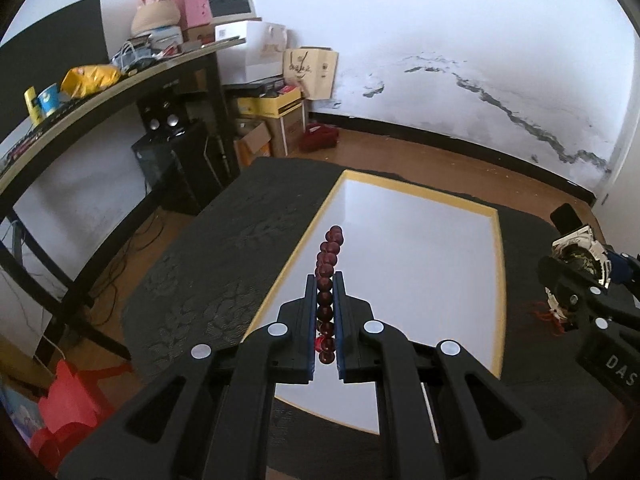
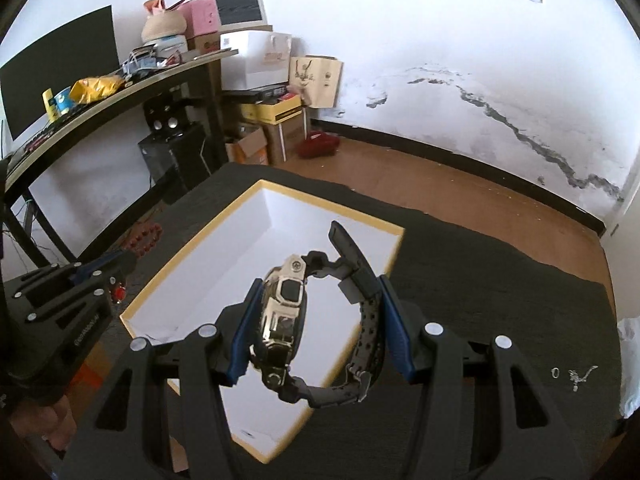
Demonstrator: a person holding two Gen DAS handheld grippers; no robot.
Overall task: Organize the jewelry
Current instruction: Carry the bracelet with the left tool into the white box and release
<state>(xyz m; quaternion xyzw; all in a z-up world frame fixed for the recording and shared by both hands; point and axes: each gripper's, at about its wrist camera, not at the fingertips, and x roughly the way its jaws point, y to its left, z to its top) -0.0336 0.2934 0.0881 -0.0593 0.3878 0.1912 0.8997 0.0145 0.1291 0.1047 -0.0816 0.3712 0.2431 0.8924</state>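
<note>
My left gripper [image 1: 325, 280] is shut on a dark red bead bracelet [image 1: 327, 256], whose loop sticks out past the fingertips above the white box. That box [image 1: 400, 264] is shallow, white inside with a yellow rim, and lies on a dark patterned tablecloth. In the right wrist view my right gripper [image 2: 322, 286] is shut on a wristwatch [image 2: 282, 320] with a shiny metal case and a black strap, held over the box [image 2: 256, 264]. The left gripper [image 2: 120, 262] shows at the left there with the bracelet [image 2: 144, 236]; the right gripper [image 1: 568, 276] shows at the right edge of the left wrist view.
A small ring [image 2: 555, 373] and a thin chain [image 2: 580, 376] lie on the cloth at the right. A desk [image 1: 120, 84] loaded with clutter stands to the left, with speakers, cardboard boxes [image 1: 276, 120] and bags behind. Wooden floor lies beyond the table.
</note>
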